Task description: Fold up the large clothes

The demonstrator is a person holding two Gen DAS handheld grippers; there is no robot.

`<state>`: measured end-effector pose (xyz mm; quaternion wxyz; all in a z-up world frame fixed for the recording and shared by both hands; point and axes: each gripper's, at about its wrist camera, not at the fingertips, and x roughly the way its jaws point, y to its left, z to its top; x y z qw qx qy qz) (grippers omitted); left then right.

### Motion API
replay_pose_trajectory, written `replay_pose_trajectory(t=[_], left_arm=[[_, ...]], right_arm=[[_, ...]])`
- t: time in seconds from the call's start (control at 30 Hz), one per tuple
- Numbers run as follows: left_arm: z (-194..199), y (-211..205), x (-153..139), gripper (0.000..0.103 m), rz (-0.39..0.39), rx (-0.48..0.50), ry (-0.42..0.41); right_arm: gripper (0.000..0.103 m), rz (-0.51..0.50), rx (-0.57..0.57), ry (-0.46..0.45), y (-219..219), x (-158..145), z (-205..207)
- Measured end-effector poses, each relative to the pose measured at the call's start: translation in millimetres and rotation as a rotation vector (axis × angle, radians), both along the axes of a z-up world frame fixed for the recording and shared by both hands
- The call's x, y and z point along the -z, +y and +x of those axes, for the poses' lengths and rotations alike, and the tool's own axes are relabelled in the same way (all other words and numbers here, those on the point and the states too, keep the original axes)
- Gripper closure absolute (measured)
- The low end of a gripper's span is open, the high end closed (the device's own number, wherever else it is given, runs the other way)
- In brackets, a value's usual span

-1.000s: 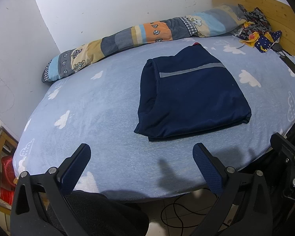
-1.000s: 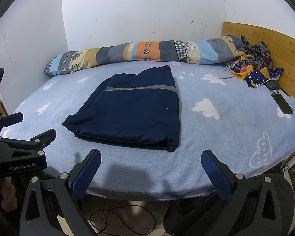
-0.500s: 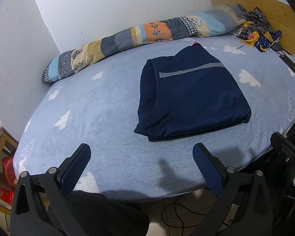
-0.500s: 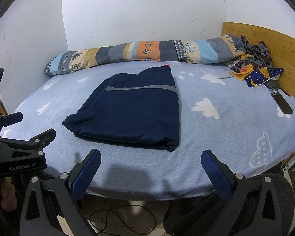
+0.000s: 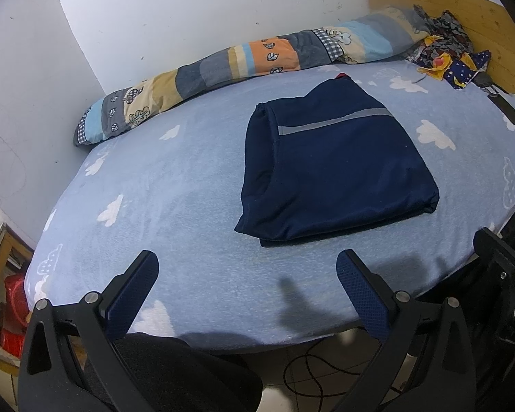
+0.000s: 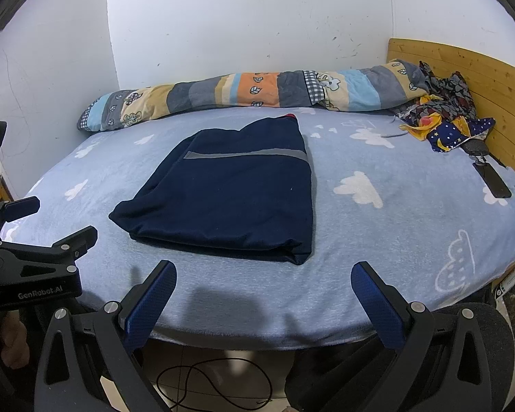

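Lying flat, smooth navy garment (image 6: 230, 199) folded rectangular on fleecy sheet (image 6: 377, 233).

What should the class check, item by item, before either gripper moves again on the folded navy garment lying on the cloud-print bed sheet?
1. Left gripper open and empty: ok.
2. Right gripper open and empty: ok.
3. Folded navy garment with grey stripe lying flat, edges stacked: ok.
4. Both grippers clear of the garment, at the near bed edge: ok.
5. Pale blue cloud-print sheet bare around the garment: ok.
6. Inner layers free of wrinkles: cannot tell.
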<state>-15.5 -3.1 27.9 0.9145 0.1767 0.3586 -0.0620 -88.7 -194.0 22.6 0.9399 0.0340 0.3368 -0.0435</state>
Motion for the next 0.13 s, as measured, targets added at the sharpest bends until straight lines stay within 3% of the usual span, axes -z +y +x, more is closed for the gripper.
replay_pose_trajectory(t=[0.13], left_arm=[[2.2, 6.4, -2.3, 0.0, -0.027, 0.009, 0.012]], right_arm=[[0.0, 0.01, 0.002, 0.001, -1.5, -0.9, 0.2]])
